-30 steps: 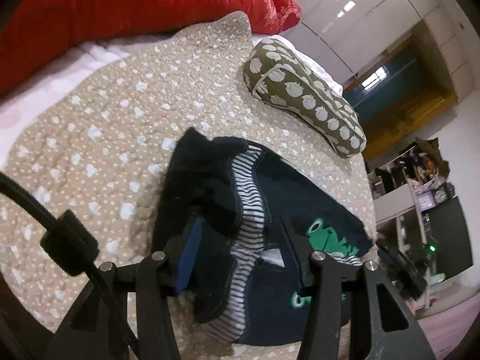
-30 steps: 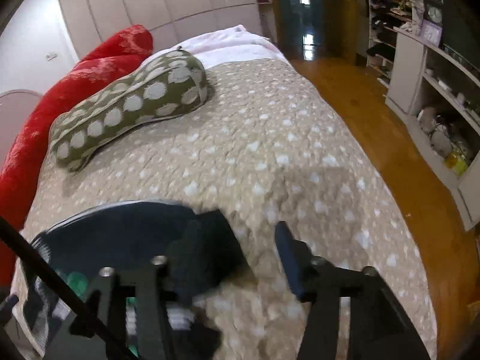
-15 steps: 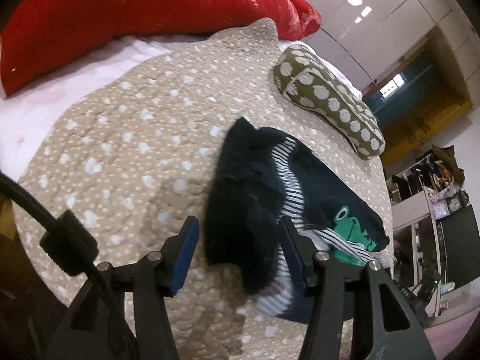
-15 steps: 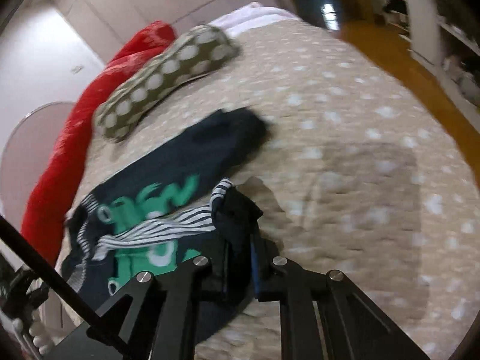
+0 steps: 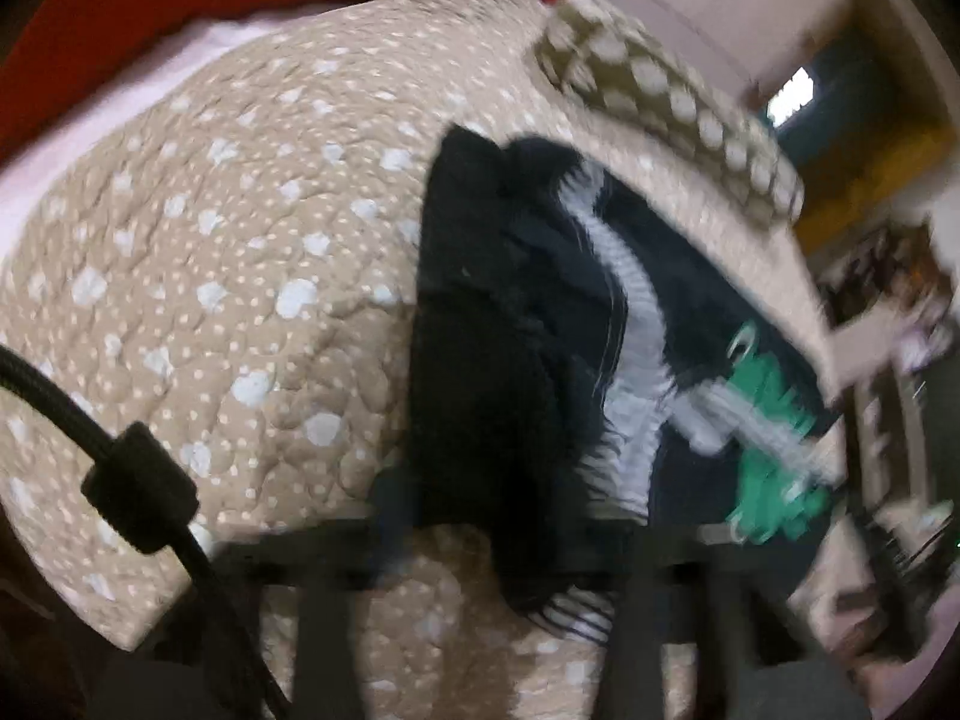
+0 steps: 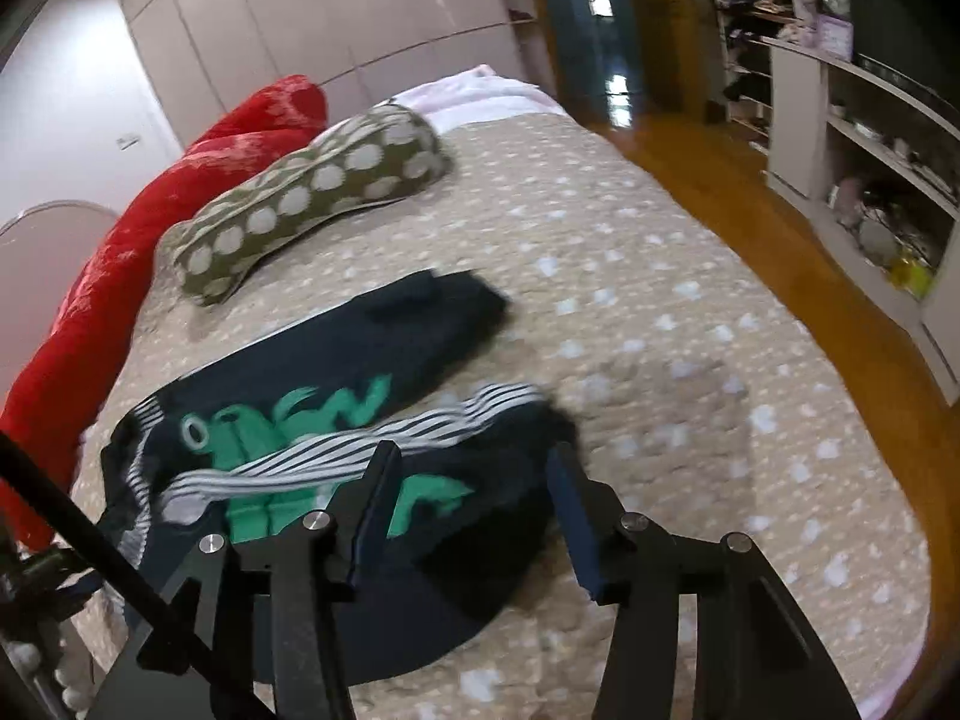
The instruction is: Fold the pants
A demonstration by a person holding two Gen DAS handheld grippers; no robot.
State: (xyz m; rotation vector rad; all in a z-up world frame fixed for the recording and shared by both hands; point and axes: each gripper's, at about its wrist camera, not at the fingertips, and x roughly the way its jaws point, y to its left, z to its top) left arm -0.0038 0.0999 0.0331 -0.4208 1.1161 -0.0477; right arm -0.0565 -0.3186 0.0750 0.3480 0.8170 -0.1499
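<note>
Left claw (image 5: 480, 531): blurred, state cannot be told; pants (image 5: 540, 324) lie on the bed (image 5: 210, 240). Right claw (image 6: 468, 516): spread wide over pants (image 6: 336, 378); only this view shows shelves (image 6: 870, 138) at 2 o'clock.

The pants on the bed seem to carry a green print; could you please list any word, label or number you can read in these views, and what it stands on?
Green print on the dark pants: looks like large lettering beside a frog-like figure, but it is creased, partly under the striped waistband and blurred; not readable.
Shelf items at the right: too small and blurred to read.
No other text shows on the bedspread, the dotted pillow or the grippers.
</note>
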